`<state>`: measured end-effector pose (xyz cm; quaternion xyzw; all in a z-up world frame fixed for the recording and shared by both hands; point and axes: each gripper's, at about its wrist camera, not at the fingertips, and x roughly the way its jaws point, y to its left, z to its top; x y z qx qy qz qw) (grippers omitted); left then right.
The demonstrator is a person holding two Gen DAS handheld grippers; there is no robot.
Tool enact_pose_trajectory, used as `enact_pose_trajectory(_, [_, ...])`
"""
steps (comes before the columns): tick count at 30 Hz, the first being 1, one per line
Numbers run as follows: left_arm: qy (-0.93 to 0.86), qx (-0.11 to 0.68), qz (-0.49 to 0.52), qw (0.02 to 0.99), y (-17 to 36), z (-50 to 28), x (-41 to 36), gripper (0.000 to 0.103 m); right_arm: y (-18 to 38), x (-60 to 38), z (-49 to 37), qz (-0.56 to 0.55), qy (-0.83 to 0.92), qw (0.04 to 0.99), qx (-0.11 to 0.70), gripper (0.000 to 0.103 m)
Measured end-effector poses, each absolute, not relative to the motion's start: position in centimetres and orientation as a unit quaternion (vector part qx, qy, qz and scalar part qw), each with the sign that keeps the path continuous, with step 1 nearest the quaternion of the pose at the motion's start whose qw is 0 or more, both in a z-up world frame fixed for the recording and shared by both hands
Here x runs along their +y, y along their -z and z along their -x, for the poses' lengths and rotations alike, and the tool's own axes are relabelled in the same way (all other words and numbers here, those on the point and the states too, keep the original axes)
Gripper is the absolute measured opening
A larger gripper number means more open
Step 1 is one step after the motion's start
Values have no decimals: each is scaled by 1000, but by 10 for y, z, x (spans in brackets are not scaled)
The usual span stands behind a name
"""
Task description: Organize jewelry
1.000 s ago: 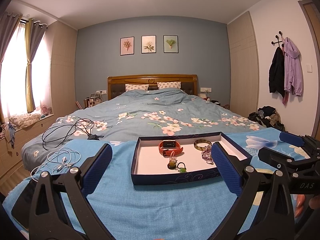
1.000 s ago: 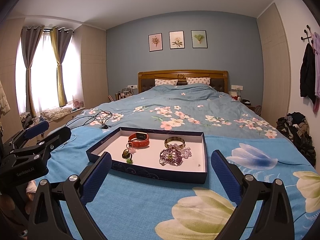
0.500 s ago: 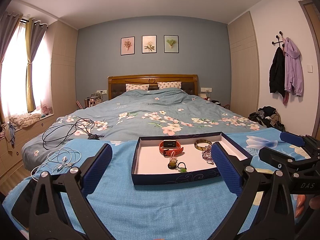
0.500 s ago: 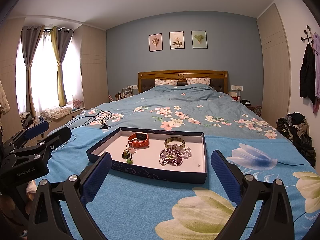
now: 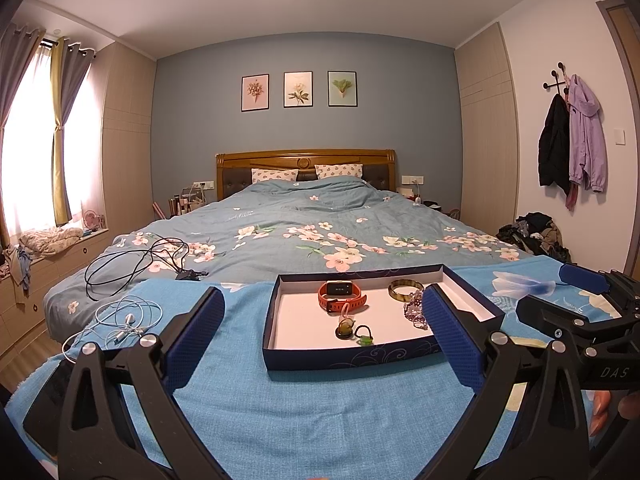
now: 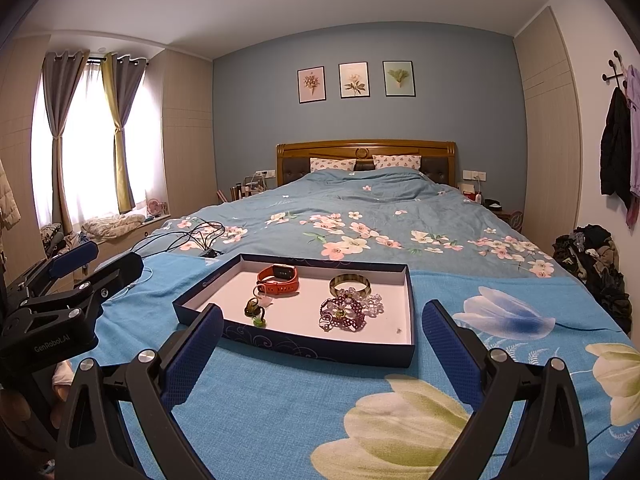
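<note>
A navy box tray (image 5: 352,356) (image 6: 296,346) with a white floor lies on the blue bedspread. In it are an orange watch band (image 5: 341,297) (image 6: 279,279), a greenish bangle (image 5: 405,290) (image 6: 350,284), a purple bead bracelet (image 6: 343,313) (image 5: 414,312), and small green pendants (image 5: 354,330) (image 6: 255,311). My left gripper (image 5: 322,338) is open and empty, just short of the tray. My right gripper (image 6: 322,350) is open and empty, near the tray's front edge.
Black cables (image 5: 136,260) and white earphones (image 5: 124,320) lie on the bed at the left. A dark phone (image 5: 48,396) lies at the left edge. Clothes are piled on the floor at the right (image 6: 592,256). The other gripper shows in each view (image 5: 584,312) (image 6: 60,292).
</note>
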<state>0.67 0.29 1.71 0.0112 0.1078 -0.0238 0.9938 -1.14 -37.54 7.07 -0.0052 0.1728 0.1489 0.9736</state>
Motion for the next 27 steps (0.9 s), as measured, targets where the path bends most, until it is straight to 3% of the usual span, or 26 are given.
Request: enact_pose_trajectory(27, [24, 112, -10, 993, -13, -9, 4, 97, -70, -375, 11, 4, -148, 974, 174, 96])
